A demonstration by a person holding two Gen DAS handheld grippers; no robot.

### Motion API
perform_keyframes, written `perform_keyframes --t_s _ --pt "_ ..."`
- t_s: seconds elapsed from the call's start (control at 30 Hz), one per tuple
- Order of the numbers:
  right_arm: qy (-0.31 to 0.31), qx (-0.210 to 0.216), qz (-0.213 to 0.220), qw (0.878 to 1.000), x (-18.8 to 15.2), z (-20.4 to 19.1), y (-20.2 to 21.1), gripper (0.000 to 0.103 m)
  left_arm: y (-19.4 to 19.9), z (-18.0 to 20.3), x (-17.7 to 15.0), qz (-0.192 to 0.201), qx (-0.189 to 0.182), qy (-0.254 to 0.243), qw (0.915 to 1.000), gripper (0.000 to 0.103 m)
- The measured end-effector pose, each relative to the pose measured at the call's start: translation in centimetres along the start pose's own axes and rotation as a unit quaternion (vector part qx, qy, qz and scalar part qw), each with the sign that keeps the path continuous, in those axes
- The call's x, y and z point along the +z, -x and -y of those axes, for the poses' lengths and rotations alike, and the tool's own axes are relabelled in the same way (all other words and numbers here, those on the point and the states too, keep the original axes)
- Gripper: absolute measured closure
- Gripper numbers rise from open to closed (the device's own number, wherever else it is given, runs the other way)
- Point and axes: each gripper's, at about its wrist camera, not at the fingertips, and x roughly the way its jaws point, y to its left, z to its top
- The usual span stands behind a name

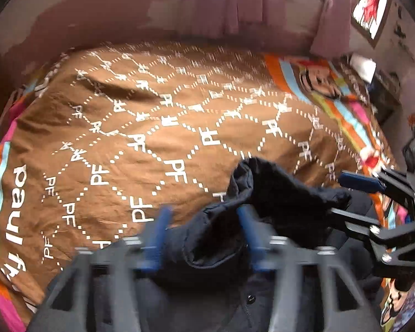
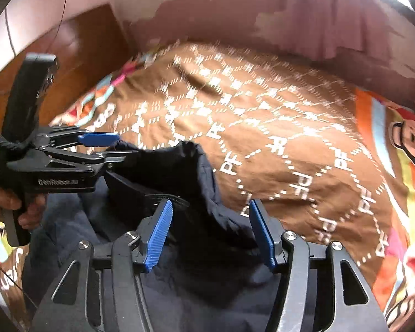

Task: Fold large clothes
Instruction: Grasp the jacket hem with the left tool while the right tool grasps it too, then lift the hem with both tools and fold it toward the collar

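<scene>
Lying bunched at the near edge of a bed, a dark navy garment (image 2: 196, 221) fills the foreground, its raised fold standing between the spread blue pads of the right gripper (image 2: 210, 232), whose jaws gape wide with the cloth between them but not pinched. Just to its left, the left gripper (image 2: 108, 145), gripped in a bare hand (image 2: 11, 207), has its fingers parted with a corner of the same garment between them; in its own camera the left gripper (image 1: 204, 238) is blurred but plainly spread. Beyond the cloth stretches a brown bedspread (image 1: 141, 116) printed with white "PF" diamonds, mostly bare, bordered by striped cartoon edging (image 1: 312, 83). A wooden headboard (image 2: 77, 52) closes one side, and pink curtains (image 1: 249, 2) hang along the far wall.
</scene>
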Motion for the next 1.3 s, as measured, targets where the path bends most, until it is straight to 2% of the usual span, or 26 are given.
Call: perform_keyframes --t_s 0.03,0.07,0.13,0.27,0.37,0.4,0.47,0.53,0.67,0.83,0.9,0.97,1.1,1.13,1.17,1.2,1.23,1.3 --pt "0.003 0.003 -0.012 1.0 0.2 -0.1 -0.7 0.061 0.0 0.0 0.0 0.004 0.003 0.002 1.0 0.082" --pt "0.004 0.002 -0.028 1.0 0.3 -0.1 -1.5 0.074 0.1 -0.3 0.0 0.012 0.001 0.009 0.9999 0.09" --pt "0.0 -0.006 -0.032 0.999 0.3 0.0 -2.0 0.097 0.4 -1.5 0.1 0.021 -0.021 0.049 0.9983 0.096" --pt "-0.055 0.013 0.031 0.998 -1.1 1.4 0.9 0.1 1.9 -4.4 -1.0 0.033 -0.056 0.079 0.9947 0.098" --pt "-0.058 0.039 0.047 0.996 -3.9 1.9 3.0 0.1 2.6 -6.8 -2.5 0.025 -0.106 0.096 0.9894 0.098" --pt "-0.054 0.051 0.043 0.996 -4.5 2.0 3.2 0.1 2.9 -6.8 -3.4 0.019 -0.117 0.085 0.9893 0.098" --pt "-0.026 0.053 0.025 0.998 -6.2 0.9 3.2 0.1 3.2 -5.7 -5.0 0.004 -0.111 0.041 0.993 0.098" --pt "0.005 0.041 -0.002 0.999 -8.1 -0.1 2.7 0.1 3.0 -5.0 -6.4 -0.015 -0.11 0.019 0.9937 0.098" --pt "-0.01 0.045 -0.046 0.998 -10.5 0.3 0.5 0.1 0.9 -3.7 -9.6 -0.061 -0.093 -0.013 0.9937 0.098" --pt "-0.019 0.031 -0.071 0.997 -11.6 0.3 -2.6 0.1 -1.1 -2.7 -10.4 -0.081 -0.052 -0.021 0.9951 0.098" --pt "-0.036 0.04 -0.069 0.996 -11.6 0.5 -2.1 0.1 0.0 -2.6 -10.0 -0.07 -0.052 -0.015 0.9961 0.097" --pt "-0.042 0.055 -0.063 0.996 -11.4 0.8 -0.6 0.098 2.1 -3.0 -9.9 -0.044 -0.069 -0.009 0.9966 0.095" --pt "-0.012 0.06 -0.047 0.997 -10.4 0.9 2.7 0.095 5.5 -3.5 -9.1 -0.014 -0.09 -0.008 0.9959 0.09" --pt "-0.014 0.064 -0.038 0.997 -9.9 1.2 3.6 0.088 6.2 -3.5 -8.6 -0.004 -0.091 -0.009 0.9958 0.089" --pt "-0.022 0.065 -0.027 0.997 -9.3 1.7 4.4 0.074 6.8 -3.4 -8.1 0.007 -0.09 -0.01 0.9959 0.088" --pt "-0.031 0.064 -0.015 0.997 -8.7 2.3 4.9 0.066 7.1 -3.3 -7.5 0.017 -0.089 -0.008 0.9959 0.086" --pt "-0.047 0.06 0.001 0.997 -8.1 3.0 5.3 0.056 7.2 -3.2 -6.8 0.027 -0.088 -0.004 0.9958 0.08" --pt "-0.088 0.061 0.023 0.994 -6.8 4.4 5.2 0.056 6.8 -2.8 -4.9 0.045 -0.093 0.016 0.9945 0.072"
